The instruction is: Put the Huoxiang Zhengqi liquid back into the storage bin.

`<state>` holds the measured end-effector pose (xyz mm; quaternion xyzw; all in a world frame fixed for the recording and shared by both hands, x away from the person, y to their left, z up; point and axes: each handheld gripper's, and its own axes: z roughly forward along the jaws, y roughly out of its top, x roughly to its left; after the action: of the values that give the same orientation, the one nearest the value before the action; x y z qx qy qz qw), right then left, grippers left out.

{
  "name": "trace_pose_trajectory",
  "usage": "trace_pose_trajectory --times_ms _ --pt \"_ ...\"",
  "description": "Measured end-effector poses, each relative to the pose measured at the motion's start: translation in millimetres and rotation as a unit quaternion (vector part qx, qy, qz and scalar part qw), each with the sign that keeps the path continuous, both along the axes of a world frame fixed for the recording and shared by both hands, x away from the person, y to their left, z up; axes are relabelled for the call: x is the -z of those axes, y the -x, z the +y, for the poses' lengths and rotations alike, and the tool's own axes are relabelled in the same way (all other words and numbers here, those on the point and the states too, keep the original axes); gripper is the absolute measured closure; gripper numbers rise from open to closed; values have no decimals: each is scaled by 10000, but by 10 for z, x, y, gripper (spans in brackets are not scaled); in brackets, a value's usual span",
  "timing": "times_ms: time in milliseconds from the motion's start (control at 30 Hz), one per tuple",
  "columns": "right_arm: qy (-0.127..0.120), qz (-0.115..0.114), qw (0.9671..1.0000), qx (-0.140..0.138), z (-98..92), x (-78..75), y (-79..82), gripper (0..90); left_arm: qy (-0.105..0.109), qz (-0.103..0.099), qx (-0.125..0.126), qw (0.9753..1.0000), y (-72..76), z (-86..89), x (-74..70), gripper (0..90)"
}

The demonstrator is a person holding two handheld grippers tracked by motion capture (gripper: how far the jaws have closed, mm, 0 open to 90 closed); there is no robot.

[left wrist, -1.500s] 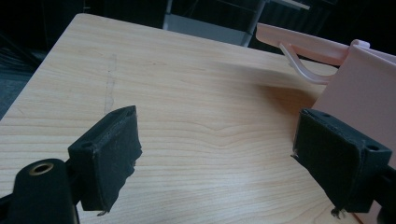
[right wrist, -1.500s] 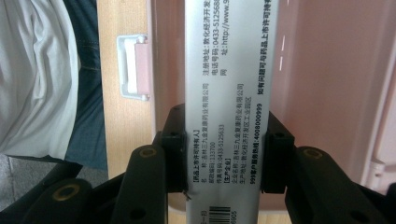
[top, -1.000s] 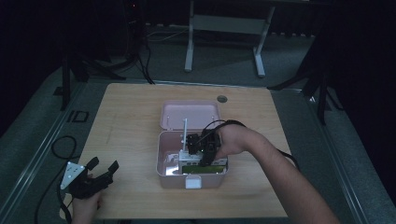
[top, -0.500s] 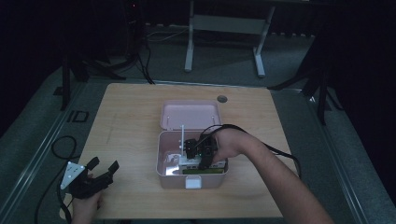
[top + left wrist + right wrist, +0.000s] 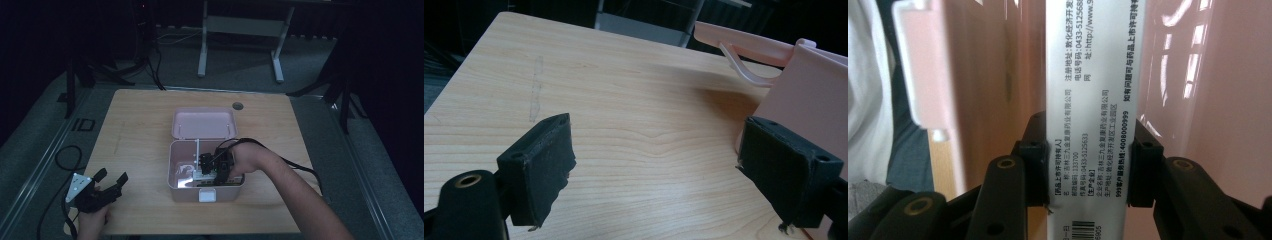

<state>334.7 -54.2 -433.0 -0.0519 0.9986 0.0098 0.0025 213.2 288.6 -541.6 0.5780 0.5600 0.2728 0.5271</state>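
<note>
My right gripper [image 5: 216, 167] is down inside the pink box [image 5: 176, 165], low centre of the high view, jaws clamped on the narrow sides of a white medicine carton [image 5: 1090, 120]. In the right gripper view the carton runs straight up the middle of the frame, printed face toward the camera, barcode at the bottom edge, pads squeezing it from both sides. I judge I'm holding it by the edges so it stays upright and slides along the box wall instead of tipping flat.

The box sits open, its lid [image 5: 204, 122] folded back just above it in the frame. Inside, to the left of my jaws, something pale and shiny lies on the floor; it's too dim to name. Glossy pink walls rise on both sides of the carton.

My left gripper [image 5: 102, 187] waits at the lower left of the high view, over the wooden table [image 5: 135, 125], jaws wide apart and holding nothing. Its own view catches the box's pink wall [image 5: 809, 85] at the right edge. It's kept clear, I'd say, leaving room for the working hand.
</note>
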Motion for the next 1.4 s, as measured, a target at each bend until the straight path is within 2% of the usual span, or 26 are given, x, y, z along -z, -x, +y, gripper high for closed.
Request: trace_pose_trajectory --times_ms 100,167,467,500,867,1033,1167,1233,1300,1400 --pt "-58 82 9999 88 -12 58 -19 617 21 -2 -10 10000 2 8 1 150" --pt "8 62 9999 101 -17 98 -21 616 25 7 -6 10000 1 12 3 150" --pt "30 108 9998 183 -11 199 -50 616 1 9 12 10000 -2 3 3 150" --pt "96 121 9997 211 -9 222 -61 614 6 8 15 10000 -2 4 3 150" --pt "229 166 9996 91 37 254 -71 612 20 -2 34 10000 -3 6 0 150" --pt "250 230 9993 147 43 253 -86 596 29 -5 26 10000 -3 5 0 150" --pt "50 271 9993 254 11 128 -122 509 43 -8 13 10000 -4 11 0 150" --pt "-139 252 9993 245 -16 21 -151 440 95 -15 11 10000 -2 20 -1 150" --pt "-307 350 9984 328 -33 -86 -190 325 144 -28 -7 9999 0 33 -2 150" --pt "-496 277 9970 524 -62 -207 -218 175 168 -35 -19 9999 3 47 -3 150"
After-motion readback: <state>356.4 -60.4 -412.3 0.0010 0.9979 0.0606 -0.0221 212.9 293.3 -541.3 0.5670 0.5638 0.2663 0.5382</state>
